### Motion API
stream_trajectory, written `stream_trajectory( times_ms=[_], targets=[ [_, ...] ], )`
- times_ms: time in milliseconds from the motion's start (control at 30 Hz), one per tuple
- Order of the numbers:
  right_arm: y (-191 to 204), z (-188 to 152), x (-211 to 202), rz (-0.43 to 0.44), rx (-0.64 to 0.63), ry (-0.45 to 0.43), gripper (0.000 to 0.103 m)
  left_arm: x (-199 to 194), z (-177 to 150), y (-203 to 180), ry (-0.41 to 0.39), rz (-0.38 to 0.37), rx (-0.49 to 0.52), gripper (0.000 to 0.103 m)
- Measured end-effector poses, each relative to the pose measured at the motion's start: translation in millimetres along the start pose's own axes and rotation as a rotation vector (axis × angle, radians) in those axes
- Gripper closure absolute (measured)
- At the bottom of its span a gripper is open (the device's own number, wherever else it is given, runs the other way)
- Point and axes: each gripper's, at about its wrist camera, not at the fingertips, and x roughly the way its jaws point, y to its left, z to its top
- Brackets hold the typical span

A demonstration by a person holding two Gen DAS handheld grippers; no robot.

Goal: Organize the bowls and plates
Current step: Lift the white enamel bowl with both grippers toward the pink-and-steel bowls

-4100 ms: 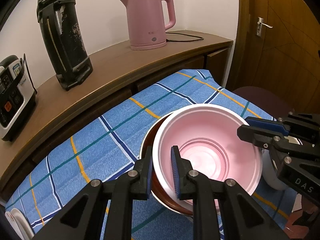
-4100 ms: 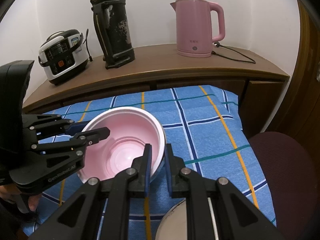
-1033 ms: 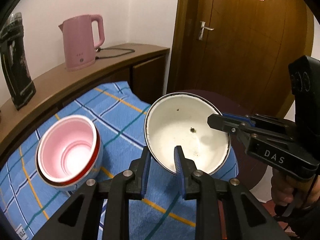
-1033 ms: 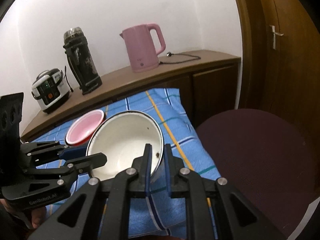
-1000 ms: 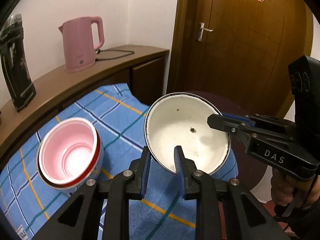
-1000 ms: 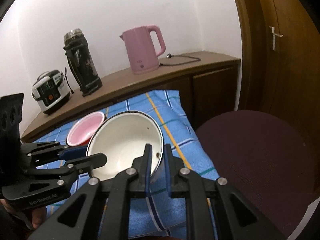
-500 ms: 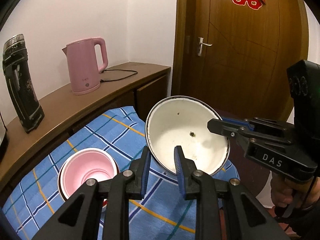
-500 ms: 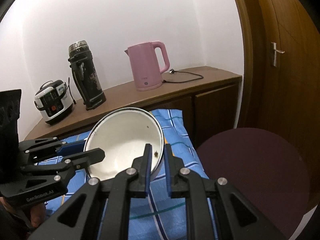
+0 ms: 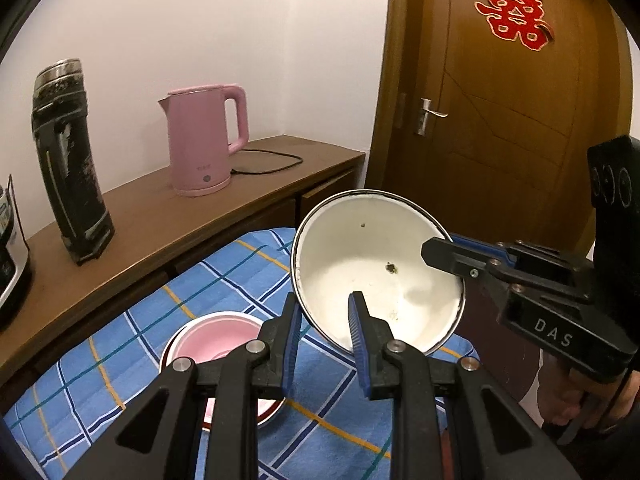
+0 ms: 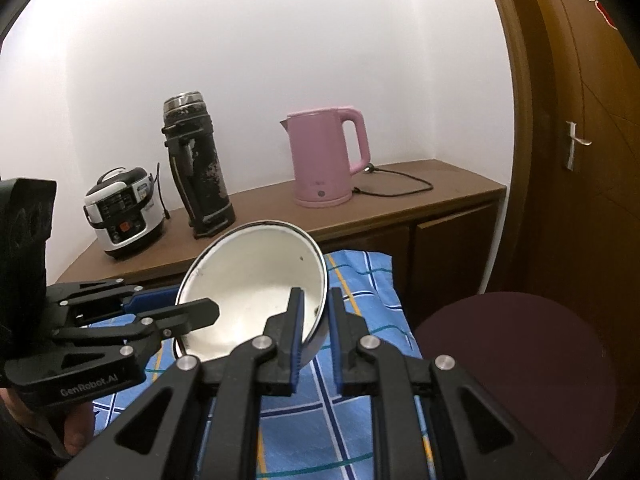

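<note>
- Both my tools, left (image 9: 322, 334) and right (image 10: 316, 334), are clamped on the white enamel bowl (image 9: 372, 264), carried tilted in mid-air above the blue checked cloth (image 9: 224, 280).
- Next, I judge: lower it level into the pink bowl (image 9: 218, 340) stack.

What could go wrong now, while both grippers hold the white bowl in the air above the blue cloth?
1. The left gripper and right gripper each pinch only the thin rim of the tilted white enamel bowl; it might slip or twist out.
2. If it drops, it could hit the pink bowl stack lying below on the checked cloth.
</note>
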Motion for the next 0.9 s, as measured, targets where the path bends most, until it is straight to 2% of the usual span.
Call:
stream_trajectory(
  times_ms=[533,900],
  targets=[
    [24.4,14.0,16.4,0.028,-0.024,0.013,0.091,-7.2,2.5,32.8,0.028,0.004,-0.095,0.077],
    [36.9,22.5,29.5,0.042,-0.042,0.027,0.091,-12.0,5.9,45.2,0.026,0.019,-0.121,0.077]
  ],
)
